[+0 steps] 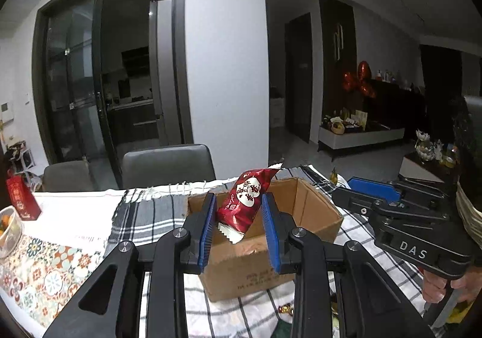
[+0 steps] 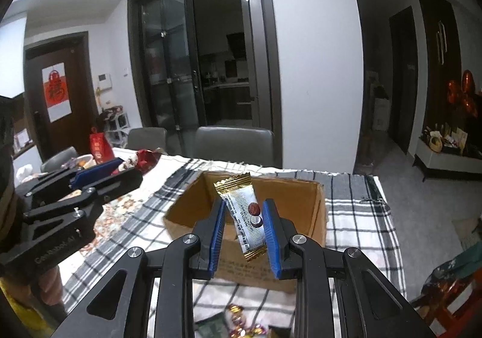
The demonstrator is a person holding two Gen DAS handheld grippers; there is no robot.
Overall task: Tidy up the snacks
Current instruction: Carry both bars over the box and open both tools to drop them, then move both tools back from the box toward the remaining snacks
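Observation:
My left gripper [image 1: 239, 214] is shut on a red snack packet [image 1: 245, 202] with white print, held tilted in the air over the near edge of an open cardboard box [image 1: 313, 211]. The right gripper [image 2: 244, 217] is shut on a white and gold snack packet [image 2: 245, 217], likewise above the same cardboard box [image 2: 304, 211]. Each gripper shows in the other's view: the right gripper [image 1: 376, 196] at the right, the left gripper [image 2: 99, 175] at the left, with the red packet [image 2: 144, 158] sticking out of its blue pads. Inside, the box looks bare.
The box stands on a black-and-white checked cloth [image 1: 150, 214] over a patterned table. Loose wrapped sweets [image 2: 241, 320] lie at the near edge. A red carton [image 1: 22, 199] and a bowl of food [image 1: 9, 229] stand at the far left. Grey chairs [image 1: 168, 164] stand behind the table.

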